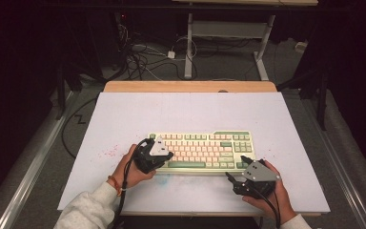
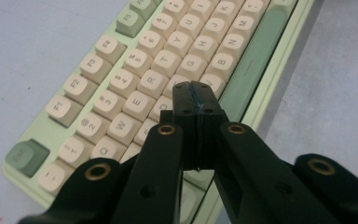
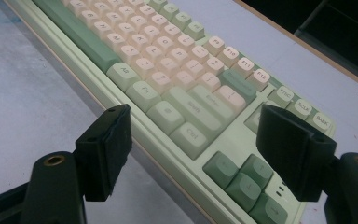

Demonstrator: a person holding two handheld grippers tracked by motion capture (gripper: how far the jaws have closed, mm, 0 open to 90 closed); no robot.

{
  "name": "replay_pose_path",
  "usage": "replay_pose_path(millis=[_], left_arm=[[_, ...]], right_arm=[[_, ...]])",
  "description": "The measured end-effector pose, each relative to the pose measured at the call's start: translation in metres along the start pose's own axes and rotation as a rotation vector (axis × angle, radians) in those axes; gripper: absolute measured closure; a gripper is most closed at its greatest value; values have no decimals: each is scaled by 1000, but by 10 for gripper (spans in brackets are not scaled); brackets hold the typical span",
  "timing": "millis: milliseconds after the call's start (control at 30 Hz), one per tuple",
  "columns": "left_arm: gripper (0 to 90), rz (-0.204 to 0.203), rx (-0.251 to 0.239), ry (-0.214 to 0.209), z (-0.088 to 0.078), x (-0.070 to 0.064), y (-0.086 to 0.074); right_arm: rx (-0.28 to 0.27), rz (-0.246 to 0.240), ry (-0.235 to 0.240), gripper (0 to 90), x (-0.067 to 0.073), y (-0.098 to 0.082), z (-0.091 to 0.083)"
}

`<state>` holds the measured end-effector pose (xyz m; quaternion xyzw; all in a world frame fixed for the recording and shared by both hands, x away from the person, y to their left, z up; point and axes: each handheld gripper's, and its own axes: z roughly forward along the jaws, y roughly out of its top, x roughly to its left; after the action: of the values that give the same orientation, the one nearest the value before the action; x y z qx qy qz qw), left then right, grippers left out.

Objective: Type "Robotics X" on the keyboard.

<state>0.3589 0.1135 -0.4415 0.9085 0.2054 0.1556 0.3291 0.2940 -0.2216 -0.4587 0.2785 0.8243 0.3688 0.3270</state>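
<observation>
A green keyboard (image 1: 202, 150) with cream and pink keys lies flat on the white table (image 1: 124, 119), close to the person's edge and a bit right of the middle. The left gripper (image 1: 164, 156) hangs over the left end of the keyboard, and its two black jaws are pressed tight together with nothing between them. In the left gripper view the closed tips sit over the letter keys (image 2: 168, 60) near the long green space bar (image 2: 251, 65) (whether they touch a key I cannot tell). The right gripper (image 1: 236, 175) is at the keyboard's right front corner, and its jaws stand wide apart. In the right gripper view the right gripper (image 3: 193, 140) has one jaw over the bare table just in front of the keyboard and the other over the right end, with the keyboard's front edge and the dark green arrow keys (image 3: 244, 179) between them. It holds nothing. Each gripper is held in one hand, and a grey sleeve (image 1: 90, 210) shows on the left arm.
</observation>
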Motion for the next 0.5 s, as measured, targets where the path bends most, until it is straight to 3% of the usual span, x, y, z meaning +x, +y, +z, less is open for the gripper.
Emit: replay_pose_path(millis=[167,500], left_arm=[[878,21,14,-11,8,-3,7],[878,24,43,-29,20,-1,10]], right_arm=[[1,2,-3,268,-1,0,0],[3,3,0,268,-4,-1,2]])
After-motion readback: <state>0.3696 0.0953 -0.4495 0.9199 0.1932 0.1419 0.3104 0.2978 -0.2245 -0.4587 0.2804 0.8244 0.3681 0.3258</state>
